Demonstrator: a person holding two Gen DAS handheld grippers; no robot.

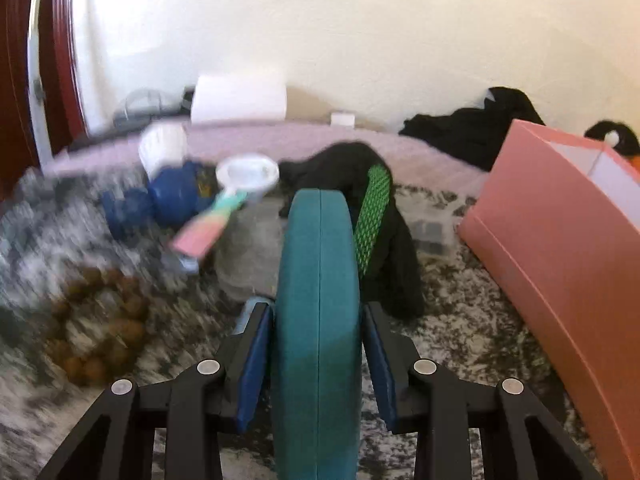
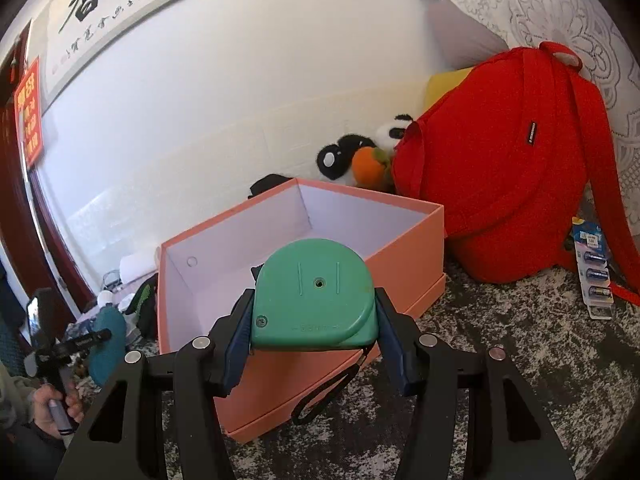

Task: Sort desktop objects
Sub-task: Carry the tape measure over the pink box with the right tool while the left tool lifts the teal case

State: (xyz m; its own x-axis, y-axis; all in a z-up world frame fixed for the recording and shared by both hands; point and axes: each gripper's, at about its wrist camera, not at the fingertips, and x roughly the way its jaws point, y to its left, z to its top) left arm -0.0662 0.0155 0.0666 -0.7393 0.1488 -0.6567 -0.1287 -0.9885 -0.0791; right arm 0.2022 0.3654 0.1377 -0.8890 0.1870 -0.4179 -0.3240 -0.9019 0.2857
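Observation:
My left gripper (image 1: pixel 318 312) is shut on a teal zippered case (image 1: pixel 318 300), held on edge above the mottled blanket. My right gripper (image 2: pixel 314 304) is shut on a green tape measure (image 2: pixel 316 292) and holds it just in front of the near wall of an open pink box (image 2: pixel 404 264). The box looks empty inside; it also shows at the right of the left wrist view (image 1: pixel 560 236). The left gripper with the teal case shows small at the lower left of the right wrist view (image 2: pixel 106 344).
Left wrist view: brown bead string (image 1: pixel 100 320), blue toy (image 1: pixel 176 196), white hand mirror with pastel handle (image 1: pixel 236 192), black cloth with green strap (image 1: pixel 372 216), clear case (image 1: pixel 432 236), paper roll (image 1: pixel 240 98). Right wrist view: red backpack (image 2: pixel 500 168), battery pack (image 2: pixel 596 272), plush toys (image 2: pixel 360 156).

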